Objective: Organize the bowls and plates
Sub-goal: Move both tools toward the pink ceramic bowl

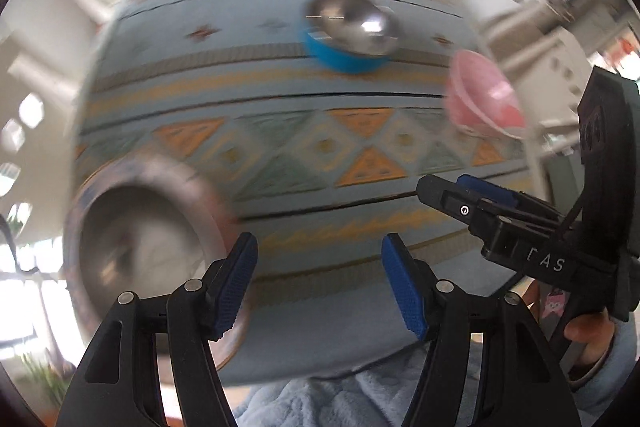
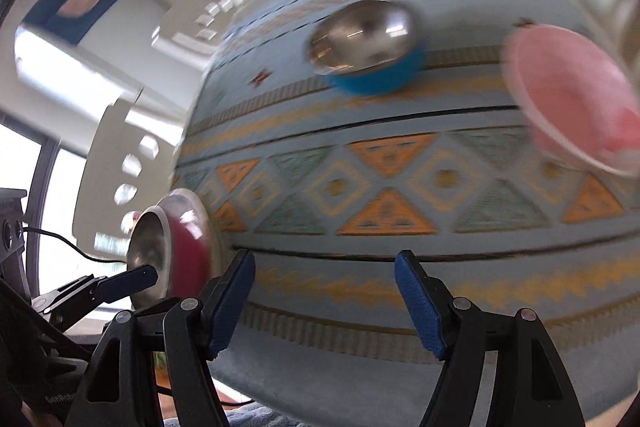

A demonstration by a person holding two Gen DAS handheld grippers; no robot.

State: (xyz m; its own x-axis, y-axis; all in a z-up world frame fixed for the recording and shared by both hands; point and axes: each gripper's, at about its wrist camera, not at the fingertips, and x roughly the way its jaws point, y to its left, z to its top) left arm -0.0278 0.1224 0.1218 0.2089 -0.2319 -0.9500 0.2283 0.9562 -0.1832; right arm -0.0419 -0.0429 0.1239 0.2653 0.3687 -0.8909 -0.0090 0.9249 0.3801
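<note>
A: Are the grippers holding anything?
B: No. The left gripper (image 1: 320, 283) and the right gripper (image 2: 324, 301) both gape empty over the counter (image 2: 360, 367).
A: Where are the bowls?
B: The blue bowl (image 2: 372, 75) sits upper centre, the pink bowl (image 2: 572, 99) far right, and the red bowl (image 2: 188, 247) lower left.

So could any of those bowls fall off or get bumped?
Maybe. The red bowl sits right at the tablecloth's near left edge, so a nudge from the left gripper might tip it off. The pink bowl is also close to the right side. Both pictures are blurry and both grippers, the right gripper too, are open and empty, so a rushed grab could knock the blue bowl.
</note>
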